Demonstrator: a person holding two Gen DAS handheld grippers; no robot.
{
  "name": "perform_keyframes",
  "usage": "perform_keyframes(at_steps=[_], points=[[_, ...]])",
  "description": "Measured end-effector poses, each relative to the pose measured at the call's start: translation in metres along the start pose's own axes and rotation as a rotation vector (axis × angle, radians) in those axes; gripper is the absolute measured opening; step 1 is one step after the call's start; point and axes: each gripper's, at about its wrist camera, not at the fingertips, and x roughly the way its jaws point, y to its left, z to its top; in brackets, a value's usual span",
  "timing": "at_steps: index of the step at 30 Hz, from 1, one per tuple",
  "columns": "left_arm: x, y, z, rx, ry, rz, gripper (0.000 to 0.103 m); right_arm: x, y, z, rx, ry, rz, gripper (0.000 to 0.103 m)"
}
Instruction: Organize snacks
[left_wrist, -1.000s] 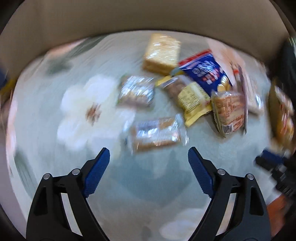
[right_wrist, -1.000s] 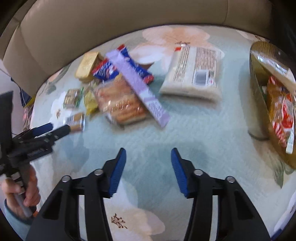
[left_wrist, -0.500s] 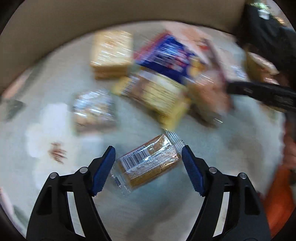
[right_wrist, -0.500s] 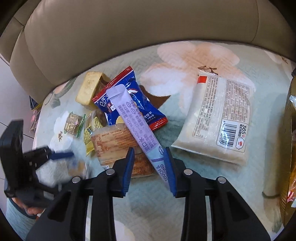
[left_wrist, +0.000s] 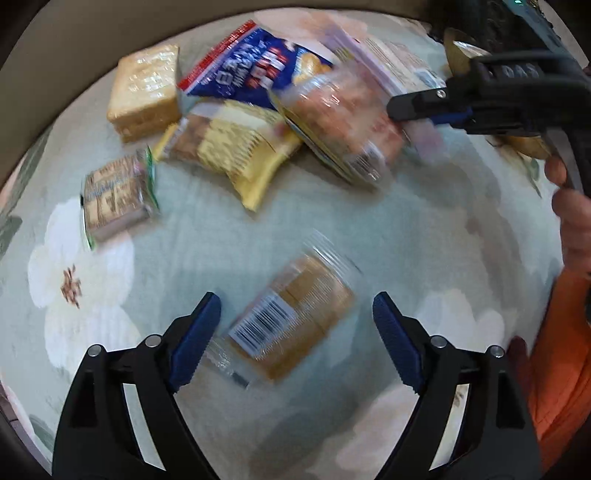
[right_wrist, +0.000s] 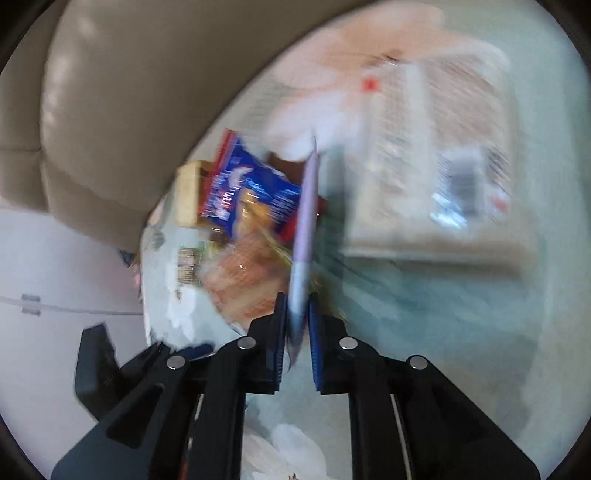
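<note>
Jaws of the right hand-held gripper (right_wrist: 297, 334) pinch a flat lilac sachet (right_wrist: 304, 221) — left hand-held gripper (left_wrist: 295, 332) agape.

Floral pale-green cloth (left_wrist: 207, 236) w/ beige sofa cushion (right_wrist: 140, 103) behind.

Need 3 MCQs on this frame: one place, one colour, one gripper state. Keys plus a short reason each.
1. Where does the clear-wrapped brown biscuit pack with a barcode lie?
A. between the open left gripper fingers
B. on the blue snack bag
C. in the right gripper

2. Colour of the long thin stick packet?
A. green
B. pale purple
C. red

3. State of the right gripper?
A. wide open
B. shut on the stick packet
C. out of view

Key: 1 A, pack sits between spread fingers; 2 B, lilac wrapper; 3 B, pads pinch its end.
</note>
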Motion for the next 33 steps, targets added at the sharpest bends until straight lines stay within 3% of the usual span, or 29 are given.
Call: perform_keyframes(at_steps=[3,4,7,11,12,15,17,18,19,21,25,27,30,33], points=[[-0.007,-0.006,-0.021,-0.049,0.046,-0.142,0.084,-0.003,-0.01,-0.014,0.052,0.035,-0.034,0.008],[-0.009,-0.01,-0.024,-0.046,0.058,-0.152,0.083,-0.005,-0.012,-0.019,0.066,0.039,-0.028,0.008],[-0.013,-0.022,-0.027,-0.034,0.05,-0.043,0.083,-0.023,-0.002,-0.035,0.052,0.029,-0.066,0.008],[-0.018,-0.013,-0.025,-0.173,-0.009,-0.005,0.083,-0.034,0.017,-0.073,-0.041,0.036,-0.163,0.01],[-0.017,-0.01,-0.026,-0.197,-0.013,-0.001,0.079,-0.032,0.017,-0.08,-0.057,0.045,-0.178,0.012],[-0.005,-0.009,-0.029,-0.21,-0.011,0.068,0.052,-0.023,0.013,-0.091,-0.073,0.08,-0.271,0.021],[-0.001,-0.021,-0.031,-0.185,-0.036,0.149,0.045,-0.03,0.008,-0.085,-0.048,0.035,-0.299,0.031],[-0.003,-0.024,-0.034,-0.174,-0.047,0.177,0.034,-0.035,0.006,-0.081,-0.043,0.004,-0.311,0.038],[-0.007,-0.024,-0.038,-0.177,-0.043,0.177,0.034,-0.04,0.004,-0.079,-0.043,-0.017,-0.324,0.048],[-0.014,-0.02,-0.047,-0.234,-0.026,0.139,0.034,-0.045,0.001,-0.075,-0.042,-0.047,-0.331,0.053],[-0.045,-0.014,-0.068,-0.346,-0.074,0.079,0.034,-0.031,0.005,-0.08,-0.049,0.002,-0.302,0.053],[-0.058,-0.013,-0.076,-0.385,-0.118,0.045,0.034,-0.018,0.016,-0.088,-0.104,0.023,-0.366,0.05],[-0.061,-0.02,-0.089,-0.417,-0.165,0.033,0.034,-0.003,0.028,-0.098,-0.177,0.039,-0.47,0.033],[-0.052,-0.028,-0.093,-0.417,-0.184,0.074,0.034,0.008,0.039,-0.105,-0.261,0.02,-0.592,0.024]])
